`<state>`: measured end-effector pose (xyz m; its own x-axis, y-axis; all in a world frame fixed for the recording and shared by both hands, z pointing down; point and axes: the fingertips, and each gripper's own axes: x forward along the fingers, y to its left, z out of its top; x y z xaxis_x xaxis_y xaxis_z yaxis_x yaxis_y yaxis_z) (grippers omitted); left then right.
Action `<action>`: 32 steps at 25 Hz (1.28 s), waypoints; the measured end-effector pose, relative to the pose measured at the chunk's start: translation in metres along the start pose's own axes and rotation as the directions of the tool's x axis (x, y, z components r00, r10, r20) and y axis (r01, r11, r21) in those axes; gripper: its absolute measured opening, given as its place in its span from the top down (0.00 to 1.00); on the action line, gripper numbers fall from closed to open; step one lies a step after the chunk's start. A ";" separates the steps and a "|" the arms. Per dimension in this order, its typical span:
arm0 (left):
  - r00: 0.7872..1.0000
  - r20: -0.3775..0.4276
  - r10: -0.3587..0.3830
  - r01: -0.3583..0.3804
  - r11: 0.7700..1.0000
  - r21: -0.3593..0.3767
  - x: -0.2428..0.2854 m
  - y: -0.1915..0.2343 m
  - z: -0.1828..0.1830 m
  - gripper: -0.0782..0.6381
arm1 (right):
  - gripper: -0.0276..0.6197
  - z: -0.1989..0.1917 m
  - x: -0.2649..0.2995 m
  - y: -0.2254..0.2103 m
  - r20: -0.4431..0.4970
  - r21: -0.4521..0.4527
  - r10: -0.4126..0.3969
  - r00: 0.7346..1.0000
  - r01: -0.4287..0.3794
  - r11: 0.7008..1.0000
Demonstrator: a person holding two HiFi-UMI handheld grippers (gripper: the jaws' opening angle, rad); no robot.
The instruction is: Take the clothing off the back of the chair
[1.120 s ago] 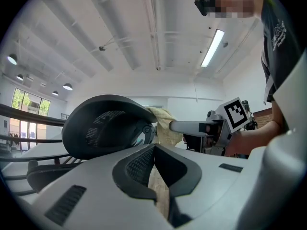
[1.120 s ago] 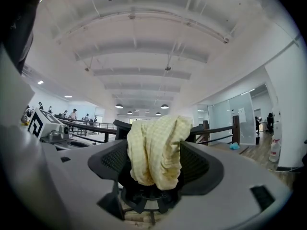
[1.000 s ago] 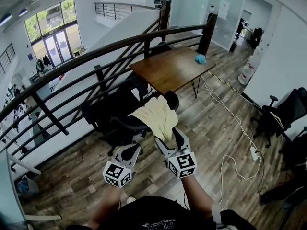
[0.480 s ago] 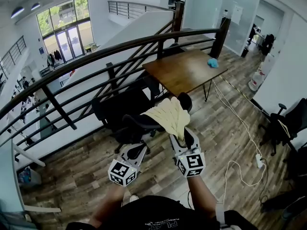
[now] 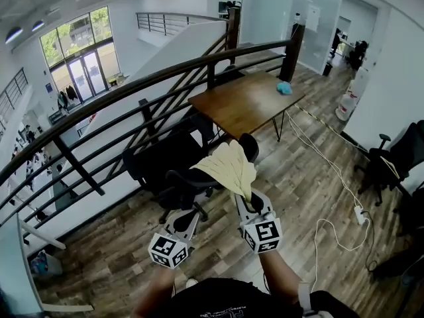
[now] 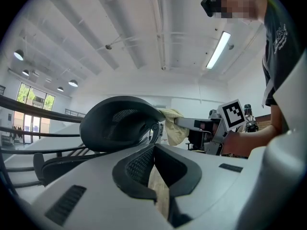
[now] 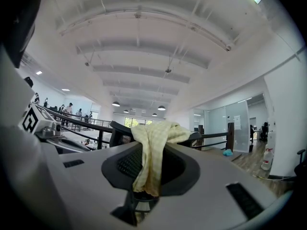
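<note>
The pale yellow clothing (image 5: 230,169) hangs over the back of the black chair (image 5: 173,177). Its lower end is pinched by the right gripper (image 5: 249,200), whose jaws have just been closing. No writing is readable, only square markers. Both grippers point level. The left gripper (image 5: 188,216), jaws slightly apart, grips nothing.

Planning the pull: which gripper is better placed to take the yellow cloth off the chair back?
Right. The right gripper has just been closing its jaws on the yellow cloth; the left gripper sits to its left.
</note>
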<state>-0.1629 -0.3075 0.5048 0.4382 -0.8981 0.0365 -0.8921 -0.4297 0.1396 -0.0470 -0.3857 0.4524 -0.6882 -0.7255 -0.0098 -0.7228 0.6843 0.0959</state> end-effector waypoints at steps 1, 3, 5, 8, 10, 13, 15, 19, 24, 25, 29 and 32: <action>1.000 -0.004 -0.007 0.007 1.000 0.002 0.001 -0.001 -0.001 0.88 | 0.83 -0.001 -0.003 0.002 0.000 0.003 -0.001 1.000 0.001 1.000; 1.000 -0.010 -0.025 0.025 1.000 0.011 0.003 -0.004 -0.003 0.88 | 0.83 -0.003 -0.008 0.004 0.000 0.013 -0.004 1.000 0.004 1.000; 0.999 -0.009 -0.043 0.043 0.999 0.016 0.005 -0.007 -0.003 0.88 | 0.83 -0.004 -0.012 0.003 -0.003 0.020 -0.010 1.000 0.010 1.000; 0.998 -0.010 -0.067 0.067 0.998 0.015 0.007 -0.010 -0.004 0.88 | 0.83 -0.006 -0.019 0.003 -0.004 0.029 -0.024 1.000 0.024 0.999; 0.997 -0.015 -0.080 0.080 0.997 0.013 0.007 -0.013 -0.006 0.88 | 0.83 -0.008 -0.023 0.004 -0.007 0.033 -0.033 0.999 0.033 0.999; 0.995 -0.022 -0.098 0.098 0.995 0.008 0.005 -0.017 -0.009 0.88 | 0.83 -0.010 -0.031 0.004 -0.016 0.028 -0.059 0.998 0.059 0.998; 0.993 -0.025 -0.115 0.115 0.993 0.005 0.004 -0.022 -0.012 0.88 | 0.83 -0.011 -0.037 0.004 -0.020 0.014 -0.084 0.996 0.084 0.996; 0.988 -0.039 -0.146 0.146 0.989 -0.003 0.000 -0.028 -0.019 0.88 | 0.83 -0.014 -0.046 0.009 -0.028 0.009 -0.114 0.993 0.114 0.993; 0.982 -0.051 -0.181 0.181 0.983 -0.017 -0.010 -0.032 -0.030 0.88 | 0.83 -0.021 -0.060 0.020 -0.039 0.017 -0.142 0.989 0.142 0.990; 0.981 -0.052 -0.188 0.187 0.982 -0.019 -0.012 -0.033 -0.032 0.88 | 0.83 -0.023 -0.063 0.022 -0.039 0.017 -0.149 0.988 0.150 0.989; 0.975 -0.059 -0.214 0.213 0.977 -0.023 -0.020 -0.036 -0.042 0.88 | 0.83 -0.027 -0.077 0.030 -0.022 -0.005 -0.198 0.980 0.198 0.980; 0.971 -0.076 -0.228 0.226 0.973 -0.039 -0.028 -0.036 -0.048 0.88 | 0.83 -0.024 -0.088 0.039 -0.015 -0.016 -0.227 0.974 0.227 0.974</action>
<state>-0.1383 -0.2623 0.5459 0.6371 -0.7668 0.0787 -0.7654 -0.6172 0.1823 -0.0130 -0.2973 0.4806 -0.5047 -0.8632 -0.0161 -0.8592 0.5004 0.1066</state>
